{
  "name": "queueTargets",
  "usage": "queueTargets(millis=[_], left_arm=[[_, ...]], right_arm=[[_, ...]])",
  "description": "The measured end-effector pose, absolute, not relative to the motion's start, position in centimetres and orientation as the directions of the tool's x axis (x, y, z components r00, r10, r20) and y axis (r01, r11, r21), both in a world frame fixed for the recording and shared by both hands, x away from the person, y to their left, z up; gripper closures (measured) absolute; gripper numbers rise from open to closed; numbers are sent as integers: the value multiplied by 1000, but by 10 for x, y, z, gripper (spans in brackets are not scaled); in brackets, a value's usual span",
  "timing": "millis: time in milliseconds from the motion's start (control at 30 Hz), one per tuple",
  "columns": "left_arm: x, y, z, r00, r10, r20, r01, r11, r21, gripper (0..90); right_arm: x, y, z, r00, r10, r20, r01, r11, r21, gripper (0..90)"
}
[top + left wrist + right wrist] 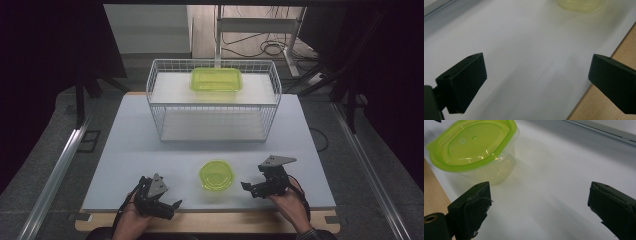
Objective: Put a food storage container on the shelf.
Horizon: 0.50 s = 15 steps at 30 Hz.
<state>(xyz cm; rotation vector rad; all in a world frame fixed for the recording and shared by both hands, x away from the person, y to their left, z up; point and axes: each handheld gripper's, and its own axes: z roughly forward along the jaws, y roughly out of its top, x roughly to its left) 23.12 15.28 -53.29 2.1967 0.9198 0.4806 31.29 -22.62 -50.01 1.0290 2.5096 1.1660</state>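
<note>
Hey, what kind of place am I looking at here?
Probably a lab or test workspace rather than a home kitchen: a plain white table carrying a wire rack and two green-lidded containers, cables trailing across the floor behind, and dark screens on both sides.

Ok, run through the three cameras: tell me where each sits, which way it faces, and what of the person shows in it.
High view: fixed above the person's side, facing forward and down on the table and wire rack; both hands show, with the left gripper and right gripper.
Left gripper view: rides the left gripper, looking along its open jaws over the tabletop toward the table's wooden edge.
Right gripper view: rides the right gripper, looking between its open jaws.
Shared: the round green-lidded container appears in all three views.
</note>
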Motion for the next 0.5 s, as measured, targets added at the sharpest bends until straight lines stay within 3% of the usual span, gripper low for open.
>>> queueTargets(millis=[400, 500], left_arm=[[232, 153, -533, 682, 728, 69, 472, -510, 719, 14], [232, 152, -533, 682, 728, 69, 472, -510, 719, 14]], right_arm=[[320, -217, -492, -727, 665, 169, 545, 410, 732, 37], [324, -215, -489, -718, 664, 209, 577, 400, 712, 76]])
